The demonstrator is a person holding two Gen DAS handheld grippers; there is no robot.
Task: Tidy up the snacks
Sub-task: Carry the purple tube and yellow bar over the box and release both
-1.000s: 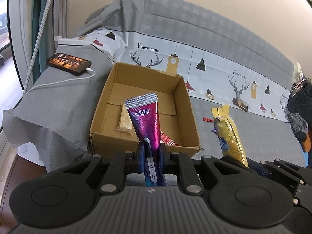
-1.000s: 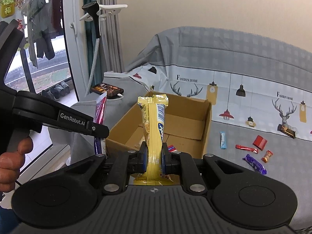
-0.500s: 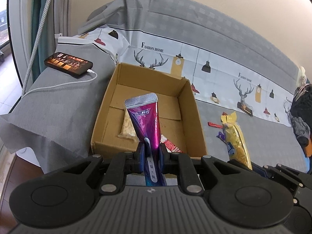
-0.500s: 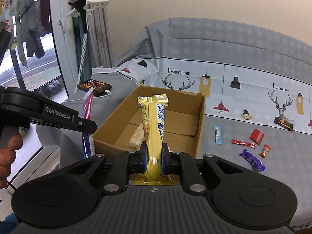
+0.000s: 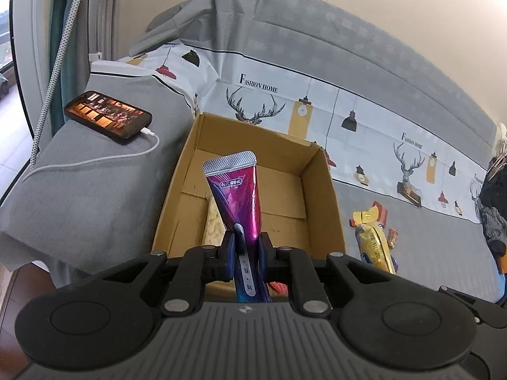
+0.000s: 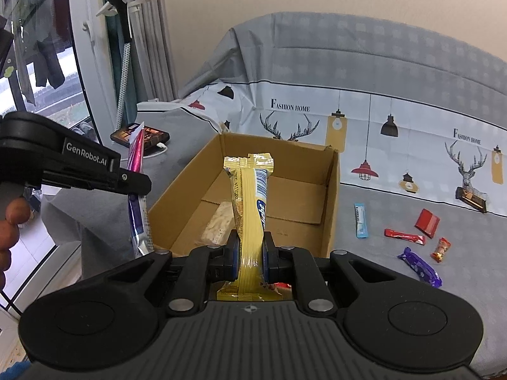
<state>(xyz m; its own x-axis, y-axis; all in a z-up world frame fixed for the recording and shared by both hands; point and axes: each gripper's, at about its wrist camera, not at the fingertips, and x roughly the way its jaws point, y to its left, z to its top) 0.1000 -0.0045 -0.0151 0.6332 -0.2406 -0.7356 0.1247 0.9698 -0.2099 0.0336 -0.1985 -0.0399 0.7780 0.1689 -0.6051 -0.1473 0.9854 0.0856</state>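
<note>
Loose snacks (image 6: 412,237) on sofa cover (image 6: 396,209), R of cardboard box (image 6: 331,202).

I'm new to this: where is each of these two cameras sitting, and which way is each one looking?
Left wrist view: sits on the left gripper, looking forward and down along its fingers, which pinch a purple foil snack pouch above the open brown cardboard box; no hand shows.
Right wrist view: sits on the right gripper, facing the same box, clamping a long yellow snack packet; at left, a person's fingers.
Shared: box, both snacks, black phone, grey sofa cover.
</note>
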